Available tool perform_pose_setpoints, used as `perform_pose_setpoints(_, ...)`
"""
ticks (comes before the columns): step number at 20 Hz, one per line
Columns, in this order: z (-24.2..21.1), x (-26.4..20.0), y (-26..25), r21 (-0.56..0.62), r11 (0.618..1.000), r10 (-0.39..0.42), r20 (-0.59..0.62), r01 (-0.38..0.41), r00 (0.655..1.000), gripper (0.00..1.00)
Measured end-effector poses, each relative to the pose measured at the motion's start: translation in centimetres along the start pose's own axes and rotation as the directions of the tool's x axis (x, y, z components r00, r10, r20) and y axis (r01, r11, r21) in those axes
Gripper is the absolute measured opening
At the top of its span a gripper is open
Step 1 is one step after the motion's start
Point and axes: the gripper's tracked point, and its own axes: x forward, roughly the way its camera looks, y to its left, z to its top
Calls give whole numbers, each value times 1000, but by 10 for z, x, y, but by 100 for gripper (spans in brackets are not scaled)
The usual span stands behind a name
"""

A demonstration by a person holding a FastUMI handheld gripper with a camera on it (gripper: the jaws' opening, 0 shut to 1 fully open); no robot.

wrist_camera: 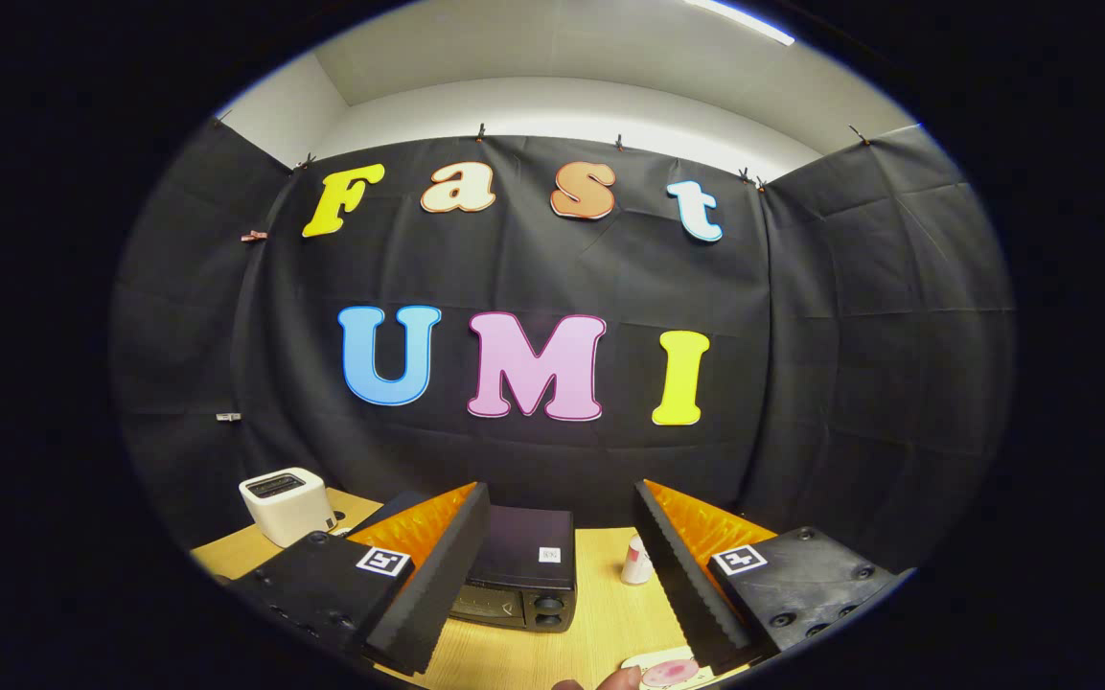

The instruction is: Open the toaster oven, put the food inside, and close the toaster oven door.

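Black and boxy, the toaster oven [520,565] stands on the wooden table [600,623], and from here the main risk, in my judgement, is a wrong approach to its door. The gripper [562,575] is spread wide and holds nothing, and it sits high above the table, so it must come down a good way before it reaches the front of the oven. If it comes down too straight, the left finger [437,565], which already overlaps the left part of the oven in the gripper view, may strike the top of the box and push it instead of catching the door. The handle cannot be seen well from this angle, so I cannot tell where exactly to hook it. The oven lies just ahead of the fingers, between them but closer to the left one. The food [669,671], a pinkish piece on a small plate, lies low beside the right finger [686,575]. A small white bottle [636,562] stands to the right of the oven, and a careless sweep may knock it over. A white toaster [286,505] stands well apart, beyond the left finger.
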Motion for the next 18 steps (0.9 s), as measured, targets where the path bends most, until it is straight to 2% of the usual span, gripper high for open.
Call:
perform_pose_setpoints(8,0,6,15,9,1000,1,-1,-1,1000,98)
perform_pose_setpoints(18,-29,30,82,63,997,54,-39,-51,998,98)
